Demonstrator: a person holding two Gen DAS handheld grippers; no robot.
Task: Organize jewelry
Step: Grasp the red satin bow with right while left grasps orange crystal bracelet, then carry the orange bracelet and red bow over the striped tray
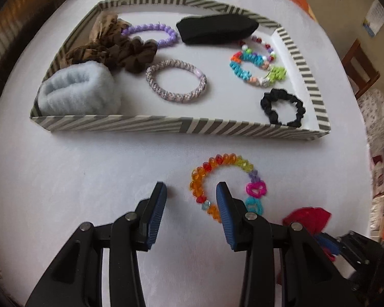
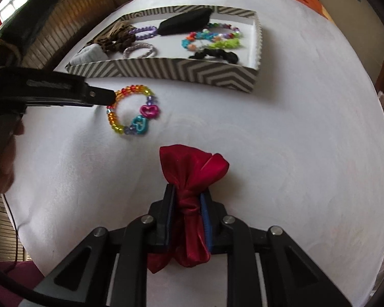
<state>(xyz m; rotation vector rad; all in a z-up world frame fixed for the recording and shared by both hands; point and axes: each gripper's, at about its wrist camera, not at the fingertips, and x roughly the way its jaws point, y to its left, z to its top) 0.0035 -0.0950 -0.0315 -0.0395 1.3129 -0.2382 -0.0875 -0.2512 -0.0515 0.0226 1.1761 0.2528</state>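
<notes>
The rainbow bead bracelet [image 1: 224, 184] with its pink and teal heart charms lies flat on the white tablecloth [image 1: 89, 174], just in front of the striped tray [image 1: 166, 125] and apart from it. The left gripper [image 1: 190, 194] hangs low over it with its jaws spread wide and nothing between them; its right finger sits inside the bracelet's ring, the left finger outside on bare cloth, though whether either tip touches the beads is hard to tell. The right gripper [image 2: 188, 199] is clamped tight around the knot of a red satin scrunchie [image 2: 192, 171], whose folds fan out ahead of the fingers. In the tray rest a purple bead bracelet [image 1: 151, 32], a woven lilac bangle [image 1: 176, 84], a black scrunchie [image 1: 283, 108], a brown scrunchie [image 1: 115, 48] and a pale blue fleece band [image 1: 79, 92].
</notes>
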